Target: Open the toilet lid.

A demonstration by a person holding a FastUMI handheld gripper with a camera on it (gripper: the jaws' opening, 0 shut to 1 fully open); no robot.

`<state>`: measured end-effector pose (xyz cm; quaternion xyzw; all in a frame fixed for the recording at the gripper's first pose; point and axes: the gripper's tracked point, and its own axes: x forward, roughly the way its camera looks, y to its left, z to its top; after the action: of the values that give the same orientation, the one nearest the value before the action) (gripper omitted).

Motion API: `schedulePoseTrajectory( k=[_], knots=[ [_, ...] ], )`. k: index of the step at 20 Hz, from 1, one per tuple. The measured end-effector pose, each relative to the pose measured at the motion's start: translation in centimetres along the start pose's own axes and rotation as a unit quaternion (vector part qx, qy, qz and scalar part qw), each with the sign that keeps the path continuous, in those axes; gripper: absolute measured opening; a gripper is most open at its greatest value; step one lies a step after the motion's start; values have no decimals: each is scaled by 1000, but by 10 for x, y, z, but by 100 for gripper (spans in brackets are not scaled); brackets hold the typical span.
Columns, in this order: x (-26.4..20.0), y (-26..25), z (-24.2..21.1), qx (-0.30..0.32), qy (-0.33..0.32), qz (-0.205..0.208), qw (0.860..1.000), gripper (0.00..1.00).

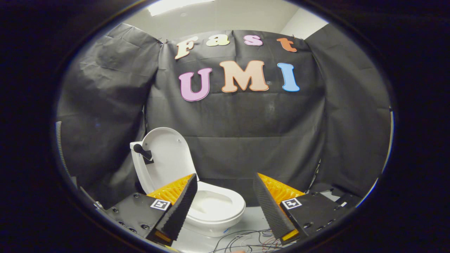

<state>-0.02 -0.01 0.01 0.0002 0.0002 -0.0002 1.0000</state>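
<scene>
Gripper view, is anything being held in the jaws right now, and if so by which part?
Nothing is held. The gripper is open, its jaws wide apart with empty space between them. The toilet lid stands raised beyond them, untouched, with the seat down.

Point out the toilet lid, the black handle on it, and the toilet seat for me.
toilet lid (168, 154): gripper view, on the white underside of the raised lid.
black handle (141, 151): gripper view, on its rounded bar.
toilet seat (236, 203): gripper view, on the rim between the open jaws.

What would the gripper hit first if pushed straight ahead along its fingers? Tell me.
Probably nothing soon: the open gripper points past the toilet bowl, whose rim sits low between the fingers, toward the black cloth wall. Depth is unclear.
</scene>
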Motion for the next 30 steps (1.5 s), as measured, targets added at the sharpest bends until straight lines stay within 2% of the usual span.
schedulePoseTrajectory(
  k=[30],
  knots=[
    [5, 1, -1, 3, -3, -1, 1000, 98]
  ],
)
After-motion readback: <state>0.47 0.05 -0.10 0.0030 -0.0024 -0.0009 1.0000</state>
